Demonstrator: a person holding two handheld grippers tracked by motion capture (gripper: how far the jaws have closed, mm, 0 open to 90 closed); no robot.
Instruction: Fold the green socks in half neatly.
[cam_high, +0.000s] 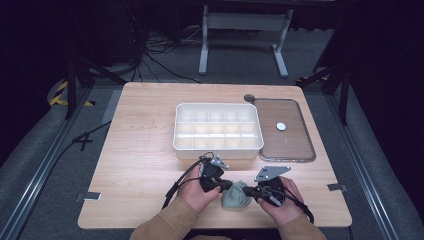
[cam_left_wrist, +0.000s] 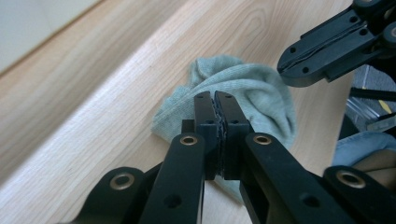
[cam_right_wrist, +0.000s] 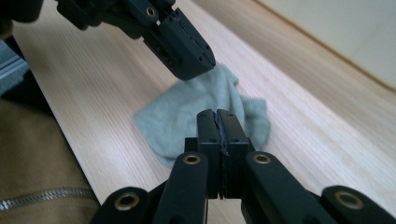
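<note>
A crumpled pale green cloth (cam_high: 235, 196) lies on the wooden table near its front edge, between my two hands. My left gripper (cam_high: 229, 186) comes in from the left, shut, with its tips at the cloth's left side. My right gripper (cam_high: 252, 191) comes in from the right, shut too, at the cloth's right side. In the left gripper view the closed jaws (cam_left_wrist: 215, 95) sit over the cloth (cam_left_wrist: 252, 88), with the right gripper (cam_left_wrist: 285, 70) just beyond. In the right gripper view the closed jaws (cam_right_wrist: 217, 113) point at the cloth (cam_right_wrist: 187, 112), and the left gripper (cam_right_wrist: 203, 65) touches its far edge. No fabric shows between either pair of pads.
A white box (cam_high: 218, 150) divided into several compartments stands mid-table, just beyond the hands. To its right lies a brown tray (cam_high: 292, 147) with a small white disc (cam_high: 281, 126) on it. A dark round piece (cam_high: 249, 98) sits at the tray's far left corner.
</note>
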